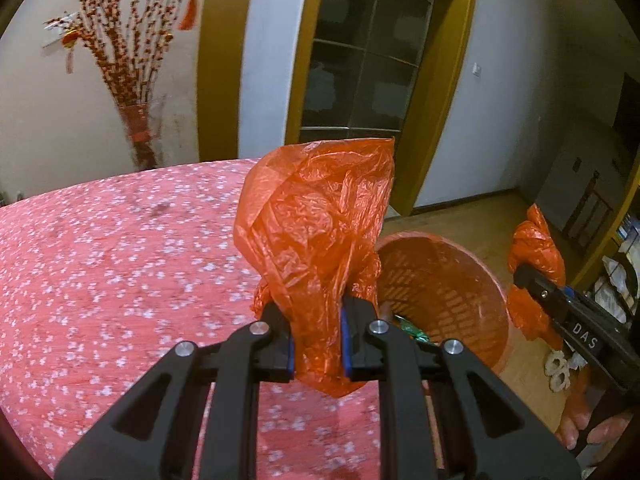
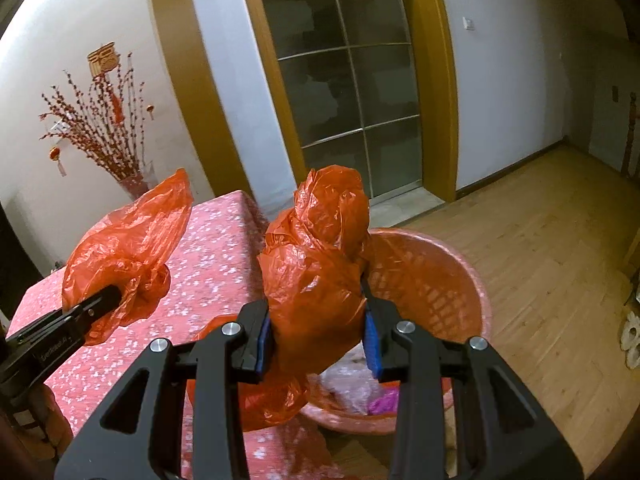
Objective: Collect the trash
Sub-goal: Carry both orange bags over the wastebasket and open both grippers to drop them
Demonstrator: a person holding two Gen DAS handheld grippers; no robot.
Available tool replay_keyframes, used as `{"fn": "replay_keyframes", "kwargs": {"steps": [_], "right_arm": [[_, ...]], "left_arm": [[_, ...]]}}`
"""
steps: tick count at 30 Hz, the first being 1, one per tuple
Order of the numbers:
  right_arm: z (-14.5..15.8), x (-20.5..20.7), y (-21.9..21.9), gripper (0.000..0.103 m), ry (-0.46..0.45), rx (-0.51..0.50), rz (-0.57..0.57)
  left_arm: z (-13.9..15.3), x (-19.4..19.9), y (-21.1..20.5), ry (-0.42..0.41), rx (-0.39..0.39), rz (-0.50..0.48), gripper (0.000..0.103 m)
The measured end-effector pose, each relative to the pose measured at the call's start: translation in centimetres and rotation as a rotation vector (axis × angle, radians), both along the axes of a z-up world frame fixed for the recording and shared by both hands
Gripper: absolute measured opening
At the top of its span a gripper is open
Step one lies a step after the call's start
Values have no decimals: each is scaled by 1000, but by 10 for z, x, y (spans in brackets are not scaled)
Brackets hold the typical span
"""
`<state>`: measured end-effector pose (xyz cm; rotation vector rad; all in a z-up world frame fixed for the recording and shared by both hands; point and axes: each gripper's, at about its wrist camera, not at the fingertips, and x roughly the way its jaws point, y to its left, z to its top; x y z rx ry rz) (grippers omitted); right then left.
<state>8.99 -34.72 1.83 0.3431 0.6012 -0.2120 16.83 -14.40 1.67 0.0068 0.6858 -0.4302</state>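
A crinkled, thin orange plastic bag rises over a round slatted orange bin. Left tongs clench one bunched end beside the bin, above the flowered pink surface; right tongs, part-closed, grip another bunch over the bin's mouth.

White capital letters "DAS" stand on a small black label on the side of the right gripper, seen at the right edge of the left wrist view. In the right wrist view, the black body of the left gripper, at the near left, carries a line of small pale lettering, too blurred to read with any certainty. On the far wall at the left hangs a gold ornament shaped like a Chinese character; which character cannot be made out.
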Motion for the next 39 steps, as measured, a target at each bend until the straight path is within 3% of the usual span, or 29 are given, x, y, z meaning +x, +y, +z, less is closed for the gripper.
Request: {"fn": "replay_keyframes", "kwargs": {"steps": [23,39], "right_arm": [[-18,-1,-44,37,9,-1,-84],[-30,8,-53,37,23,25,-92]], "left_arm": [[-29,16,-85,76,-35,-148,17],[-52,21,-118,123,0,-182,18]]}}
